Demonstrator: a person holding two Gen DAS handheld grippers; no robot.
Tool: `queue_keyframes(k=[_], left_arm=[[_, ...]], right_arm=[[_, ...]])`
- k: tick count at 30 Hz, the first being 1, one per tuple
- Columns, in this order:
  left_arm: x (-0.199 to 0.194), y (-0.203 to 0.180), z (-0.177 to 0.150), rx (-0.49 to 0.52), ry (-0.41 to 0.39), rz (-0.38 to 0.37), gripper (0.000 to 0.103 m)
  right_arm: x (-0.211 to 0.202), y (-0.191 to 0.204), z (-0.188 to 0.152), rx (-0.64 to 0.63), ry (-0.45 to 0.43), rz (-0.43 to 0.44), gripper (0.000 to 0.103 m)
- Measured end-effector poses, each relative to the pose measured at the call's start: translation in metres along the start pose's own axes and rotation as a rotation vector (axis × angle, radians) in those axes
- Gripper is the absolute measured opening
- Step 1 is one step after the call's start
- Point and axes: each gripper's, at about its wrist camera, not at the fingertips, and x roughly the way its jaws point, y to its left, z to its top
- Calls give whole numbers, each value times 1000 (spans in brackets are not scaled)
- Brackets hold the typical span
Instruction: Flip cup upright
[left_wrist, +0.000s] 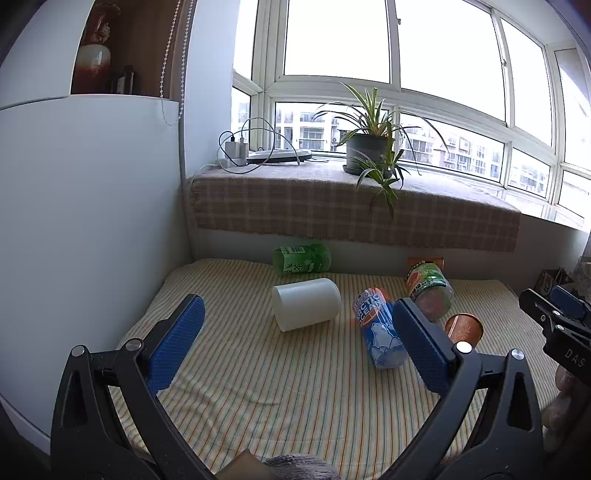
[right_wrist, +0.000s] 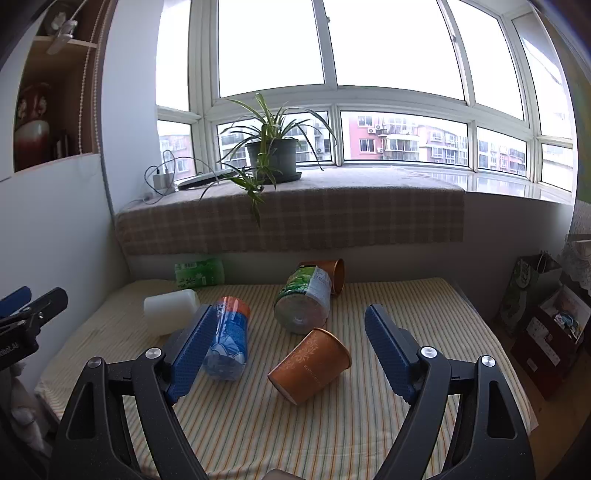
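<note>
Your right gripper (right_wrist: 291, 332) has its fingers spread wide and holds nothing; the orange paper cup (right_wrist: 311, 365) lies on its side on the striped cloth (right_wrist: 332, 435) between them, touching neither. Your left gripper (left_wrist: 295, 332) is likewise spread wide and empty, facing the white cup (left_wrist: 306, 308), also on its side. A blue bottle (right_wrist: 227, 338) and a green-labelled bottle (right_wrist: 303, 300) lie nearby.
</note>
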Motion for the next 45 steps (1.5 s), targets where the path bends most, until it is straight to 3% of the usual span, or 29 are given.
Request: queue_keyframes(k=[45], left_arm=[[4,8,-8,-7,10,11,103]], right_arm=[[15,12,-1,-34,28,27,82]])
